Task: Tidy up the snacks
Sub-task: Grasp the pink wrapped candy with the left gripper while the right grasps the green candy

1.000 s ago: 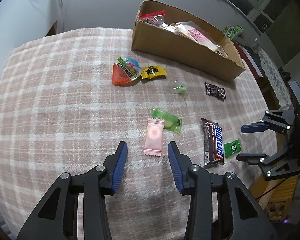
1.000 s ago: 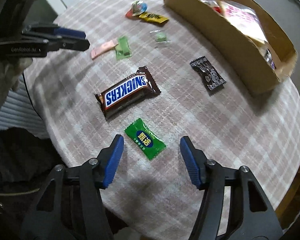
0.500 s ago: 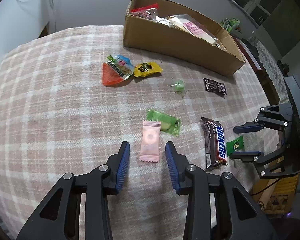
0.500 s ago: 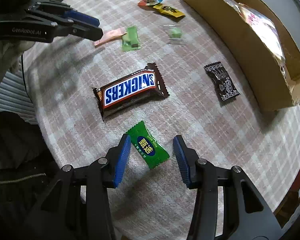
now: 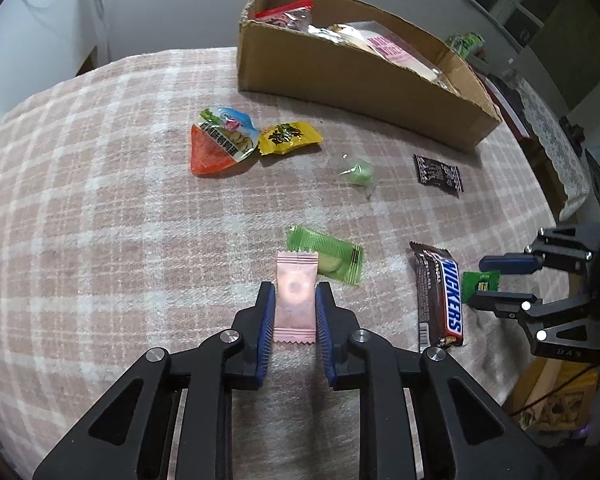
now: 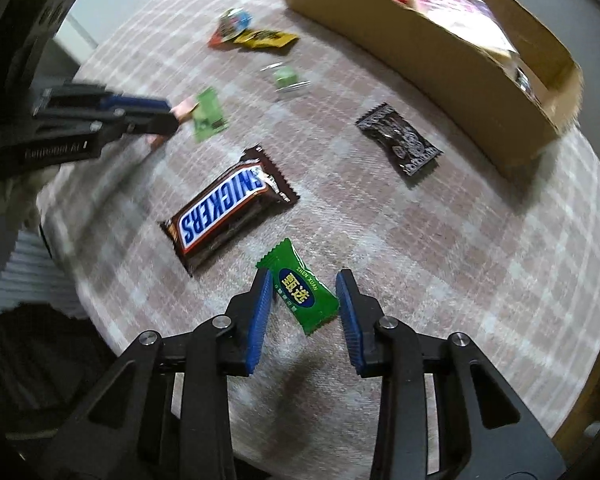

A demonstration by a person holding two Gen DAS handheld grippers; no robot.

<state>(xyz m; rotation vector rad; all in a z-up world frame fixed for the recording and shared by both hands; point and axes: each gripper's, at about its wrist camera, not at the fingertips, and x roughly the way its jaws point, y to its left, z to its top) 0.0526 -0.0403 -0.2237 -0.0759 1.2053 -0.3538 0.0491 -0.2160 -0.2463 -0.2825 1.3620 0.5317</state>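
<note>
**Both tools closing over sweets while the box sits part-filled**

We are looking at the cardboard box [image 5: 364, 76] at the far side of the checked worktop [image 5: 100, 200], and it is holding a red-topped clear bag [image 5: 288, 14] and a pink-labelled packet [image 5: 392, 50]; deeper contents we cannot make out. Our left tool [image 5: 295, 304] is closing on the pink candy [image 5: 296, 300], blue pads touching its edges. Our right tool [image 6: 304, 304] is closing around the green candy [image 6: 300, 286], one pad touching, the other not quite meeting it. The Snickers bar [image 6: 224, 210] is lying just beside it.
</note>
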